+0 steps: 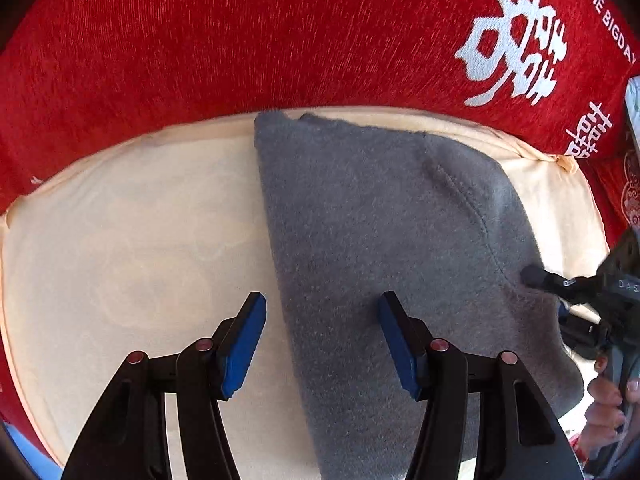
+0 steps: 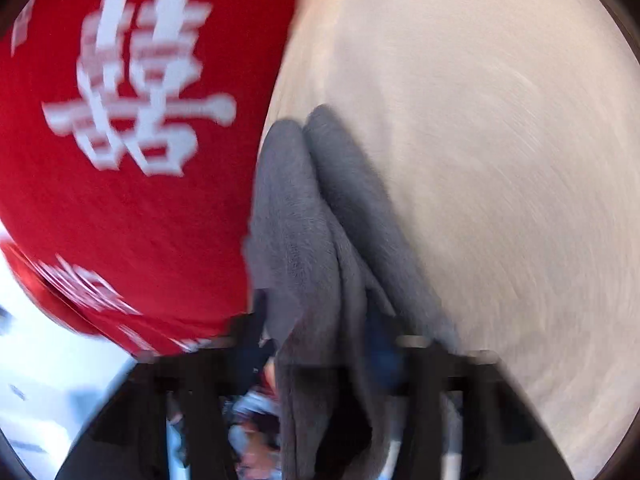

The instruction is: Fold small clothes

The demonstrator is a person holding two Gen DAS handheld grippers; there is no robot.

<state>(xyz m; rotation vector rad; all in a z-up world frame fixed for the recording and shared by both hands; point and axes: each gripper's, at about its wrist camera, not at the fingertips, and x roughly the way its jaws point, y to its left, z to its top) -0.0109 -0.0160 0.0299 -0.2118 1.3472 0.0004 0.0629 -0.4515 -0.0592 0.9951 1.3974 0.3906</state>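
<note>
A grey fleece garment (image 1: 380, 240) lies folded on a cream cushion (image 1: 140, 240). My left gripper (image 1: 322, 340) is open and empty, low over the garment's left edge, one blue pad (image 1: 244, 344) over the cushion and the other over the fleece. My right gripper (image 1: 536, 274) shows at the right of the left wrist view, its tip at the garment's right edge. In the blurred right wrist view the right gripper (image 2: 320, 344) is shut on the grey garment (image 2: 304, 220), which hangs in doubled folds between its jaws.
A red pillow with white characters (image 1: 280, 32) stands behind the cushion; it also fills the left of the right wrist view (image 2: 120, 140). The person's hand (image 1: 612, 396) shows at the right edge. The cream cushion (image 2: 480, 140) extends to the right.
</note>
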